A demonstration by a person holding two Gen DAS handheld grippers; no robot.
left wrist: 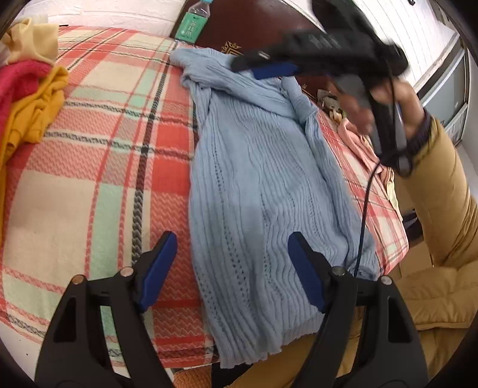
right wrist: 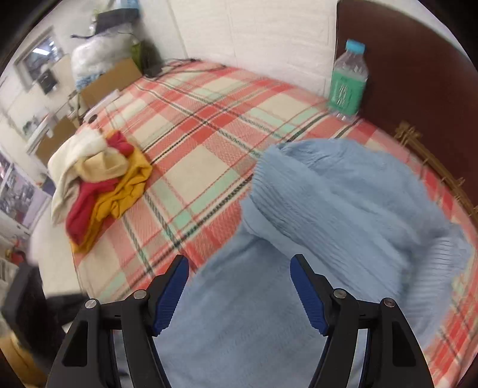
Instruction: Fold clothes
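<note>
The light blue knit sweater (left wrist: 257, 167) lies lengthwise on the bed, its hem hanging over the near edge and its upper part bunched toward the headboard (left wrist: 254, 27), with a sleeve folded across the top. The left gripper (left wrist: 233, 268) hovers over the hem end with its jaws wide and nothing between them; one blue pad sits above the blanket, the other above the knit. The right gripper (right wrist: 239, 295) also has its jaws wide and empty, poised over the sweater's middle; in the left wrist view it appears blurred above the collar end, carried by a hand in a tan padded sleeve (left wrist: 442, 191).

The fold looks only partly made: the body is narrowed but rumpled, and the top is heaped rather than flat. To do this step well, I would take the two corners of one end, one in each gripper, pinching only the layers meant to travel, then lift just enough to clear the cloth and lay that end over the other with the edges matched. The loose openwork knit is likely to stretch and sag, so a slow, even pull from both sides should keep the fold square.

The bed is covered by a plaid blanket (left wrist: 98, 155) in red, cream and mint. A heap of yellow, red and cream clothes (right wrist: 101, 182) waits well apart to the left. A water bottle with a green label (right wrist: 348, 83) stands near the dark headboard. Boxes and bags crowd the far wall, too blurred to name further
</note>
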